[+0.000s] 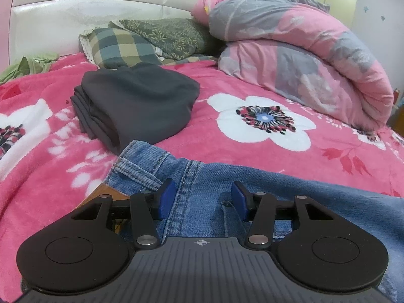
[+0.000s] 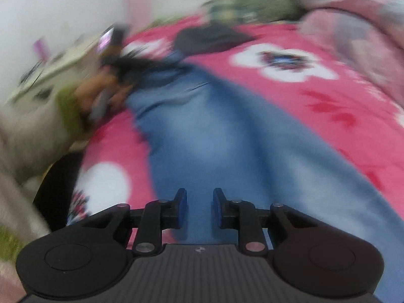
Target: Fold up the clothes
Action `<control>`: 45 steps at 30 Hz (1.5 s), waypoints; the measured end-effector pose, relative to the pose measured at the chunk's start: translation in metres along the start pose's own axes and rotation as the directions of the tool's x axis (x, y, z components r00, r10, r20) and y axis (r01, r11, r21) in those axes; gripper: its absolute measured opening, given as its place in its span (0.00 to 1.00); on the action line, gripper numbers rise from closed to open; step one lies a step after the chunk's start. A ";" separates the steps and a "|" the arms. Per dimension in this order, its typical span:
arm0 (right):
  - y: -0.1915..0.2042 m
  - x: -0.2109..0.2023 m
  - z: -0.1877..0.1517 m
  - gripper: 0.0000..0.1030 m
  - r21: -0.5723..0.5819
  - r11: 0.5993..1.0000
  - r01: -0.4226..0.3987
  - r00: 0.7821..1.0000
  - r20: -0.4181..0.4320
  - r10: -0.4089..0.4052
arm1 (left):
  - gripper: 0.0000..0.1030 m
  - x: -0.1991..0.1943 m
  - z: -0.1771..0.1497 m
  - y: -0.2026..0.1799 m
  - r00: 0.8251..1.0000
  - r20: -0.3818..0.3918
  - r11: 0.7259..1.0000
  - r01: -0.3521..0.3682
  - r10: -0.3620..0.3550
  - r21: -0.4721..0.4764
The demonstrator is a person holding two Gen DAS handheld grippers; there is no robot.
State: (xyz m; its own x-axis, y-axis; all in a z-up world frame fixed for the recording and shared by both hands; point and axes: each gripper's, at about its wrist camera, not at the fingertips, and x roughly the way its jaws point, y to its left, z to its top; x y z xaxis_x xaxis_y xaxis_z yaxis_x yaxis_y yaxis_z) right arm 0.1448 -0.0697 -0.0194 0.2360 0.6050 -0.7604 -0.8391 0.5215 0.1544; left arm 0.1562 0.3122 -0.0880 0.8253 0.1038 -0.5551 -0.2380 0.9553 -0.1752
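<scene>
One dark garment already folded on pink bedspread. Jeans laid out, not yet folded. Left gripper spread over waistband, gripping nothing. Right gripper narrowed over leg; grip unclear, blurred.

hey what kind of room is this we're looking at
Most likely a bedroom. The clothes lie on a bed with a pink flowered blanket and a white padded headboard. Pillows and a rolled pink and grey quilt sit at its head, with blue jeans spread in front.
</scene>
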 end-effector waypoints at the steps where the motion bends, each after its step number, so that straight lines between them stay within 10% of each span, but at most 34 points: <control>1: -0.013 -0.006 0.000 0.27 0.058 0.998 0.020 0.999 0.033 -0.022 | 0.49 0.000 0.000 0.000 1.000 0.000 1.000 0.000 0.000 0.001; 3: -0.050 -0.012 -0.007 0.54 0.214 0.976 0.041 0.996 0.074 -0.058 | 0.49 0.000 0.000 0.000 1.000 0.002 1.000 0.000 0.000 0.001; 7: -0.105 0.002 -0.039 0.65 0.456 0.889 0.040 0.999 -0.011 -0.040 | 0.49 0.000 0.000 0.000 1.000 0.000 1.000 0.003 -0.003 0.001; 11: -0.083 0.003 -0.051 0.10 0.404 0.908 0.113 0.993 -0.010 -0.120 | 0.49 0.000 0.000 -0.001 1.000 -0.002 1.000 -0.002 0.002 0.009; 14: -0.042 -0.017 -0.035 0.05 0.230 0.936 0.267 0.956 0.055 -0.287 | 0.49 0.000 -0.001 -0.001 1.000 -0.002 1.000 -0.002 0.002 0.009; 18: 0.041 -0.024 -0.033 0.09 -0.077 0.860 0.504 0.854 0.191 -0.483 | 0.49 0.000 -0.001 -0.001 1.000 -0.003 1.000 -0.003 0.003 0.010; 21: 0.099 0.010 -0.065 0.50 -0.352 0.795 0.493 0.867 0.130 -0.481 | 0.49 0.000 -0.001 -0.001 1.000 -0.003 1.000 -0.005 0.005 0.012; 25: 0.149 0.030 -0.093 0.58 -0.547 0.705 0.451 0.872 0.101 -0.480 | 0.49 0.000 -0.001 -0.001 1.000 -0.005 1.000 -0.006 0.006 0.014; 32: 0.064 -0.041 -0.039 0.60 -0.047 0.970 0.238 0.959 0.166 -0.228 | 0.50 -0.001 -0.002 -0.002 1.000 0.000 1.000 -0.008 0.008 0.020; 40: 0.027 -0.026 -0.029 0.48 0.024 0.996 0.089 0.981 0.170 -0.092 | 0.50 0.000 -0.002 -0.003 1.000 0.000 1.000 -0.011 0.011 0.026; 45: 0.046 0.009 -0.035 0.19 -0.097 0.984 0.146 0.989 0.031 -0.144 | 0.50 0.000 -0.002 -0.003 1.000 0.000 0.999 -0.012 0.012 0.032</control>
State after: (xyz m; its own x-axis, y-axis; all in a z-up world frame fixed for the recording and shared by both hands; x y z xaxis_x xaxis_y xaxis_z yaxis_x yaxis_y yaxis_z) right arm 0.0915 -0.0614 -0.0416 0.3693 0.5420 -0.7549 -0.8392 0.5434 -0.0204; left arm 0.1560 0.3088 -0.0891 0.8226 0.1149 -0.5569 -0.2313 0.9623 -0.1430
